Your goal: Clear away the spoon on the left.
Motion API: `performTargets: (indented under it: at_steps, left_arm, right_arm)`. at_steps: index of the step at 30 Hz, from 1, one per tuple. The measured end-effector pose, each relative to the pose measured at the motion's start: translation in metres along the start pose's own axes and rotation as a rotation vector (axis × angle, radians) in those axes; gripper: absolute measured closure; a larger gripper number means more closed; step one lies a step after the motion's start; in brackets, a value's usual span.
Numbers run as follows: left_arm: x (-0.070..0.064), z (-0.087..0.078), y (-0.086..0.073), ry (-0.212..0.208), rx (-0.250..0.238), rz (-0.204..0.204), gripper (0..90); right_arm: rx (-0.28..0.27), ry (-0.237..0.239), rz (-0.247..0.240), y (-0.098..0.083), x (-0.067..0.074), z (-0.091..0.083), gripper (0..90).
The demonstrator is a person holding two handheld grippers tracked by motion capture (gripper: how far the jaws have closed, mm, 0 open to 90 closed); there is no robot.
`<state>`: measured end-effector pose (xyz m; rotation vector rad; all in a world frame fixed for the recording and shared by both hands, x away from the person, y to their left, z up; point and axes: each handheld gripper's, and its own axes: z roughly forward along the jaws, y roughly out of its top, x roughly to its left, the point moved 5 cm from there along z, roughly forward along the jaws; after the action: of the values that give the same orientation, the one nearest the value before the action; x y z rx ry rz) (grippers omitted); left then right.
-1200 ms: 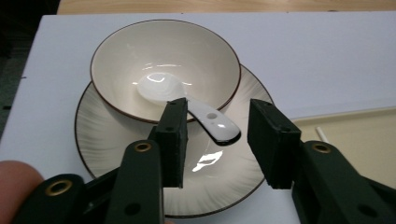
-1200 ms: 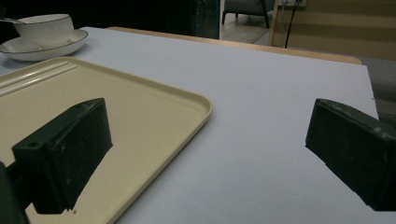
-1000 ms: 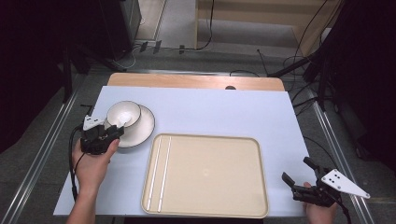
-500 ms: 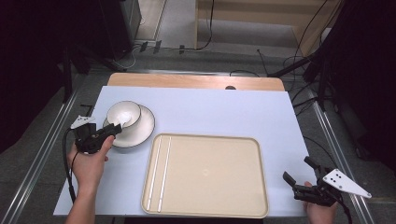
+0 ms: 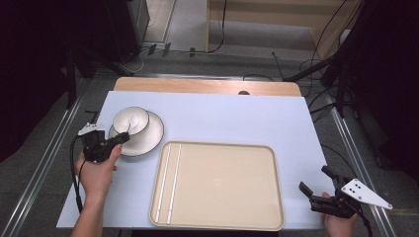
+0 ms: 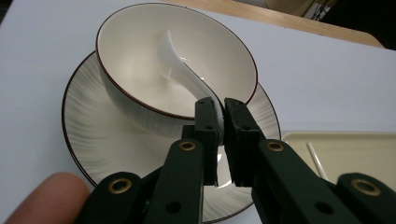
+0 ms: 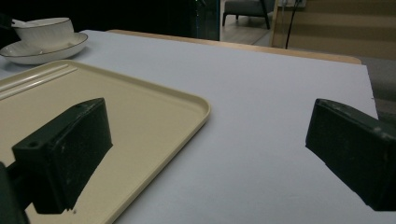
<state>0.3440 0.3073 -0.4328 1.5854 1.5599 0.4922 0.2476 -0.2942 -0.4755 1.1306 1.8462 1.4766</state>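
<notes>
Dark floor, cables and metal rails ring the pale blue bench (image 5: 232, 118), whose far edge shows a strip of bare wood and whose whole right half and far middle lie open, with free room between the tray and the right edge. One flat beige plastic tray (image 5: 222, 185) with a raised rim sits at the near middle, its near rim close to the bench's front edge, and two thin white sticks (image 5: 168, 182) lie side by side along its left rim, running from near to far. One white ribbed saucer with a dark rim (image 5: 150, 140) stands just beyond the tray's far left corner, apart from it, and carries one white bowl with a dark rim (image 5: 131, 121), upright. One white ceramic spoon (image 6: 187, 77) rests in that bowl, scoop end down in the hollow; its long axis climbs over the near rim, handle pointing out toward the left gripper (image 6: 222, 119). Its jaws have just been closing and are now clenched on the handle's tip, over the saucer's near side. At the near right corner the right gripper (image 5: 316, 182) hovers beside the tray, its jaws spread wide with nothing between them, pointing across the bench toward the far left.
</notes>
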Motion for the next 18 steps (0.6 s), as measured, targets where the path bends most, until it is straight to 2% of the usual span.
performTargets:
  at_steps: [3,7,12,18]
  left_arm:
    - [-0.0010,0.0006,-0.0005,0.020,-0.009,0.022,86.1]
    - [0.0009,0.0010,-0.0012,0.027,-0.026,0.030,86.6]
    - [0.0016,0.0000,-0.0026,0.029,-0.039,0.064,87.2]
    - [0.0013,-0.0060,-0.0002,0.022,-0.057,0.081,87.5]
  right_arm:
    - [0.000,0.002,-0.002,-0.0005,-0.0005,0.0000,0.2]
    - [0.000,0.002,-0.001,-0.0004,-0.0001,0.0002,0.2]
    - [0.004,0.005,0.002,-0.0011,0.0000,0.0012,0.2]
    - [0.001,0.000,-0.004,-0.0007,-0.0005,-0.0001,0.2]
